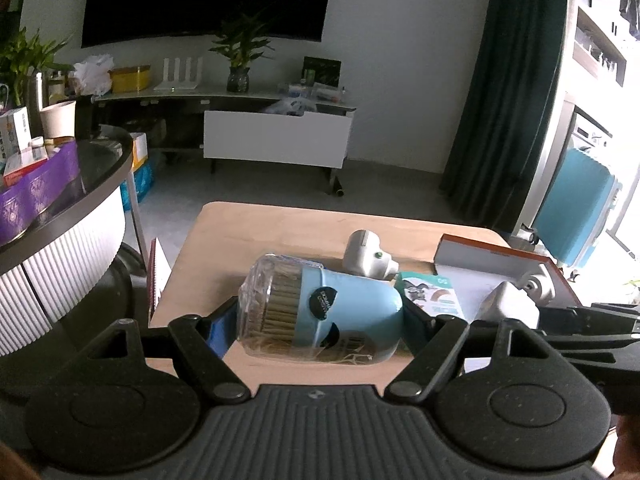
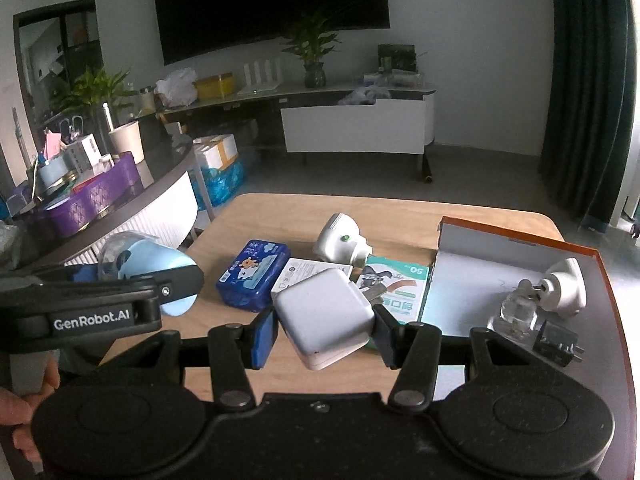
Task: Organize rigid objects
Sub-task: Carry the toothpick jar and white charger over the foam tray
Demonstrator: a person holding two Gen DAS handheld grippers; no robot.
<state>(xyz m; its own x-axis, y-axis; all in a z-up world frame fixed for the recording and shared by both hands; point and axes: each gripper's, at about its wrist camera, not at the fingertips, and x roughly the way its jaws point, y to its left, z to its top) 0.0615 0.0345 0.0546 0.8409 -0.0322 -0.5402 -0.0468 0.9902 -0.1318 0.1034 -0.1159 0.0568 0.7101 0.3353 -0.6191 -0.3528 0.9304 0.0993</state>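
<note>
Left claw [image 1: 320, 320] pinches a toothpick jar [image 1: 320, 312] — clear, pale-blue sleeve; right claw [image 2: 324, 326] pinches a white charger [image 2: 326, 320].

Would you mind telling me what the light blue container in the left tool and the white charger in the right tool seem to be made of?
Light blue container: clear glossy plastic, probably, since pale sticks show through its transparent end, under a matte blue wrap. White charger: smooth, opaque white plastic by its look, with rounded moulded corners and a soft sheen; its prongs look metallic.
</note>
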